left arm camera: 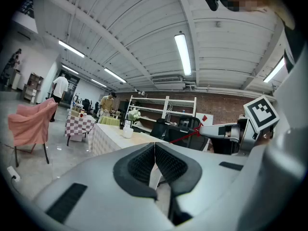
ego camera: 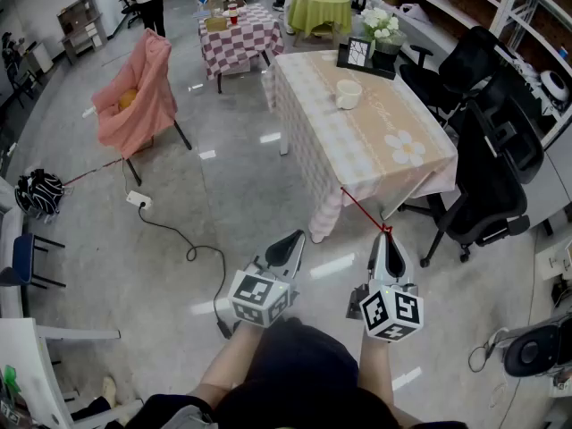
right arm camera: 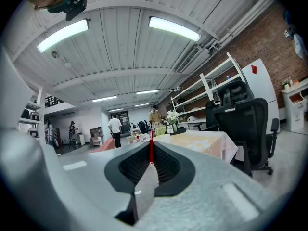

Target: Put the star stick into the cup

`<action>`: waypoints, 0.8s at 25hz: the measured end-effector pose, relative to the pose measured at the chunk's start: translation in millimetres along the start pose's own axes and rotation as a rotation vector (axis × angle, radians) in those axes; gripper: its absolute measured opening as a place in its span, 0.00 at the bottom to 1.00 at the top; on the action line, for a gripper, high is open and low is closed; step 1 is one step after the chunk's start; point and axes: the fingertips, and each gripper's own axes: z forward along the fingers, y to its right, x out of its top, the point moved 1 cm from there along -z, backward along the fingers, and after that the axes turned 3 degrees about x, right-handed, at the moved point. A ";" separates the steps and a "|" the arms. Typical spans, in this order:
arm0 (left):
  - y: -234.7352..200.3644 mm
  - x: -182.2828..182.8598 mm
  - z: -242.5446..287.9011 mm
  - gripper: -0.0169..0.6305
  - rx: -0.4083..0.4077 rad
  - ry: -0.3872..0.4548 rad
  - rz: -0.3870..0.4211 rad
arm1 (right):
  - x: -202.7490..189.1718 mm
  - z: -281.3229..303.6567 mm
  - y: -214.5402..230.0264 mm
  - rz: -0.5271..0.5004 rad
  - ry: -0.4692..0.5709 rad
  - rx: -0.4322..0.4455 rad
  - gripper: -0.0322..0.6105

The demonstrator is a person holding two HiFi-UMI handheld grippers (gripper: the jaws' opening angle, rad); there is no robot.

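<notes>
The star stick [ego camera: 364, 209] is a thin red rod that juts forward from my right gripper [ego camera: 387, 237], which is shut on its near end. In the right gripper view the stick [right arm camera: 151, 146] stands upright between the closed pads. The white cup [ego camera: 349, 94] sits upright on the peach-clothed table [ego camera: 393, 164], well beyond the stick's far tip. My left gripper [ego camera: 292, 242] hangs over the floor to the left, jaws shut with nothing in them [left arm camera: 155, 147]. From there the cup [left arm camera: 127, 132] and the stick [left arm camera: 185, 136] both show.
A picture frame [ego camera: 357, 54] and a flower vase [ego camera: 382, 27] stand at the table's far end. Black office chairs [ego camera: 487, 172] crowd its right side. A pink-draped chair [ego camera: 138, 92] and a power cable [ego camera: 179, 235] are on the floor to the left.
</notes>
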 end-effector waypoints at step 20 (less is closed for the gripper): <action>19.7 -16.2 -5.1 0.04 0.010 -0.045 0.029 | 0.7 -18.6 18.3 0.054 0.007 -0.017 0.08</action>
